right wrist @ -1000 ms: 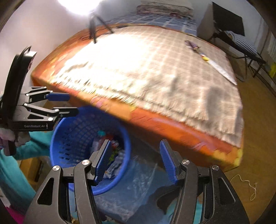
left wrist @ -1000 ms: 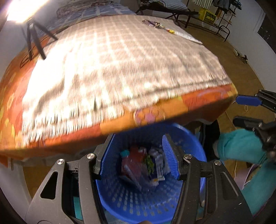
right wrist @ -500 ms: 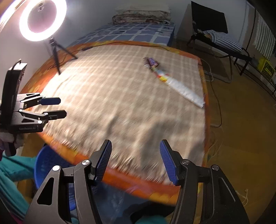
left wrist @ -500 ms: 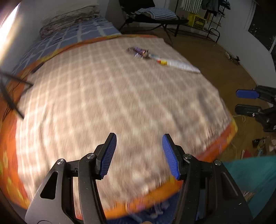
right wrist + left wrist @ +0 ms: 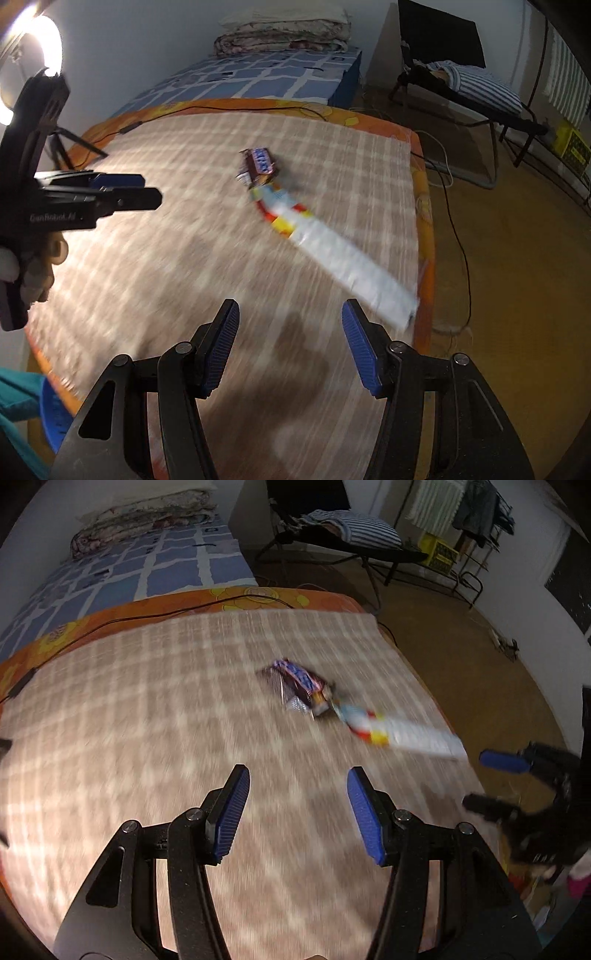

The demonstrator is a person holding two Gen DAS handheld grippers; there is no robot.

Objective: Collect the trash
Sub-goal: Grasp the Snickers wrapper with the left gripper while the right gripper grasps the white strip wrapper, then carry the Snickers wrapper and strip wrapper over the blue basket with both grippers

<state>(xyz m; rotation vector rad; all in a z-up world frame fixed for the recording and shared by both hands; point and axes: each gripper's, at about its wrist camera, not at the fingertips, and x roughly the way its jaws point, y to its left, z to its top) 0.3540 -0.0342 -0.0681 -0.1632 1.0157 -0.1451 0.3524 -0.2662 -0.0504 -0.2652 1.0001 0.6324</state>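
Two pieces of trash lie on the blanket [image 5: 166, 266] that covers the bed: a dark candy wrapper [image 5: 260, 168] toward the far edge, and, touching it, a long pale wrapper [image 5: 332, 251] that runs out to the right edge, its end at or just over the blanket's border near the near-right corner. Both tools are spread and empty: the left tool [image 5: 297, 810] hangs over the middle of the blanket with the candy wrapper ahead of it, and the right tool [image 5: 290, 345] hangs near the long wrapper's tail. The basket [image 5: 51, 421] shows only as a blue rim below the bed's near-left corner. Likely faults: because the two wrappers touch, lifting one may drag or flick the other; the long wrapper, nudged at its tail, may slide off the right edge to the floor [image 5: 517, 258]; thin foil lying flat on soft cloth may escape the pads, or the pads may pinch a fold of blanket with it; and a limp strip held at one end may catch on the basket's rim. Both views are motion-blurred, so exact contact at the bed edge cannot be told.
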